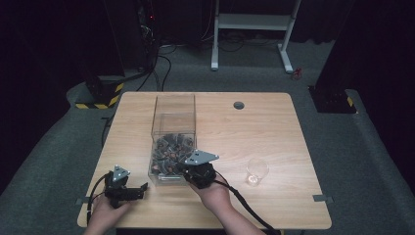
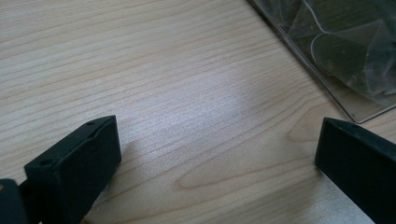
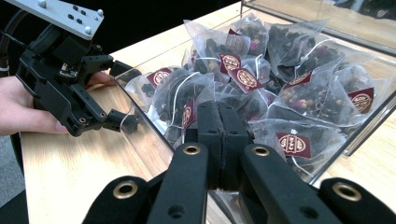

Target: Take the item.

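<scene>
Clear box [image 3: 369, 114] of tea bags [image 3: 243, 79] under right tool [image 3: 219, 116], jaws together; left tool [image 2: 215, 154] apart.

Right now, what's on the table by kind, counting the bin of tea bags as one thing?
Clear bin of tea bags: 1
Clear cup: 1
Grippers, left gripper and right gripper: 2
Total: 4

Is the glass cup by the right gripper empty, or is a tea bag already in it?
Empty, as far as the high view shows: the glass cup stands upright and looks clear through, while the tea bags sit in the clear box.
</scene>
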{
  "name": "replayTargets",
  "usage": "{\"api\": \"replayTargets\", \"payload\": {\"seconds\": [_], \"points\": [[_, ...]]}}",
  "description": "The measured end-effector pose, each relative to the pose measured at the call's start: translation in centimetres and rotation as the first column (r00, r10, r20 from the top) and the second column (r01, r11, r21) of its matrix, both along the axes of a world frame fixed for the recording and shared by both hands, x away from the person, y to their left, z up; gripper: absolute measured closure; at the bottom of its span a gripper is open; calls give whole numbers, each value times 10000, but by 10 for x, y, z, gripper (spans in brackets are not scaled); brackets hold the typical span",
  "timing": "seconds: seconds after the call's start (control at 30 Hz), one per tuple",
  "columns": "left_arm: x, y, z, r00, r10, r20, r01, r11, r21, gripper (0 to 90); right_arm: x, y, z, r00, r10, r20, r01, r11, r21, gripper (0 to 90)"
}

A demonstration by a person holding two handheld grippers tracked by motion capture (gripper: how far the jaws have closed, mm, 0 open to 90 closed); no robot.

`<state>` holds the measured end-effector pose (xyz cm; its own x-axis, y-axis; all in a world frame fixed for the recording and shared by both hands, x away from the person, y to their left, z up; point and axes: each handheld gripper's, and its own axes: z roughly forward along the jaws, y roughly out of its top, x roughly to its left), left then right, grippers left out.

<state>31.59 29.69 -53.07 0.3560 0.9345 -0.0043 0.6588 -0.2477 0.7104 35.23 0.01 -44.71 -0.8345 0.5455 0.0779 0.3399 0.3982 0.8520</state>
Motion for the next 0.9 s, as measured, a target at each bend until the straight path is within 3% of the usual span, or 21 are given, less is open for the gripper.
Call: {"api": "replayTargets", "payload": {"seconds": [0.9], "points": [[0,0,0,10000,-4,8,4,10000,25,6,-1,-8,20,9985,-156,530,124,9982,586,900]]}}
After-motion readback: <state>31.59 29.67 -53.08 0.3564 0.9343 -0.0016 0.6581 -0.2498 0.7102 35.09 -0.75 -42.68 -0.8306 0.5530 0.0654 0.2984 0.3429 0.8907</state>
